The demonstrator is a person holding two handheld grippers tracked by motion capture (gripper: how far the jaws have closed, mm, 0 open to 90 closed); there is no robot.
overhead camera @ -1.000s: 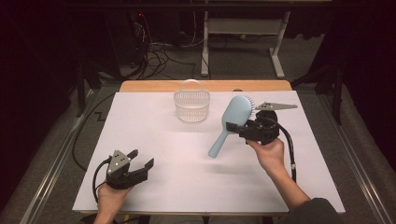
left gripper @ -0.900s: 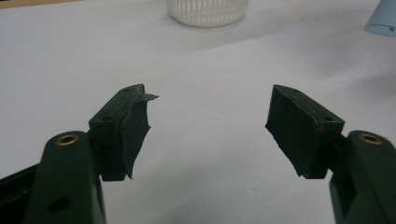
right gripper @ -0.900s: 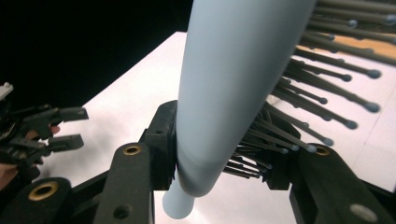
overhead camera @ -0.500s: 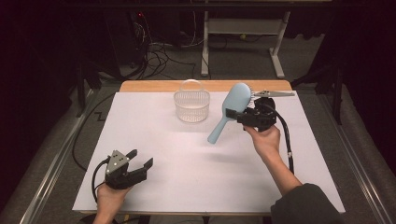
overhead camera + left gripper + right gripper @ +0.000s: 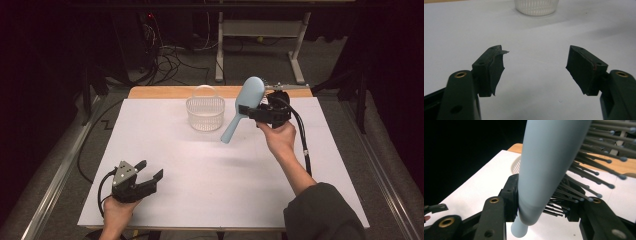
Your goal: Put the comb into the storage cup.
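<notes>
A light blue hairbrush point(image 5: 248, 95) hangs tilted above the table, head up and handle pointing down-left. My right gripper point(image 5: 256, 111) is shut on it where the head meets the handle. In the right gripper view the brush point(image 5: 544, 170) stands between the jaws, one pad on its smooth back and the other among its dark bristles. A white mesh basket point(image 5: 205, 114) stands at the back centre, just left of the brush handle. My left gripper point(image 5: 150, 170) rests at the front left, open, and the left gripper view shows nothing between its jaws point(image 5: 536, 67).
A white sheet point(image 5: 200, 175) covers the table, with a wooden strip point(image 5: 160, 92) along its back edge. The basket point(image 5: 536, 6) lies far ahead of the left gripper. Cables and a desk frame point(image 5: 260, 30) are on the floor beyond the table.
My right hand has carried the hairbrush up and toward the back, closer to the basket. The left hand and its gripper have stayed where they were.
</notes>
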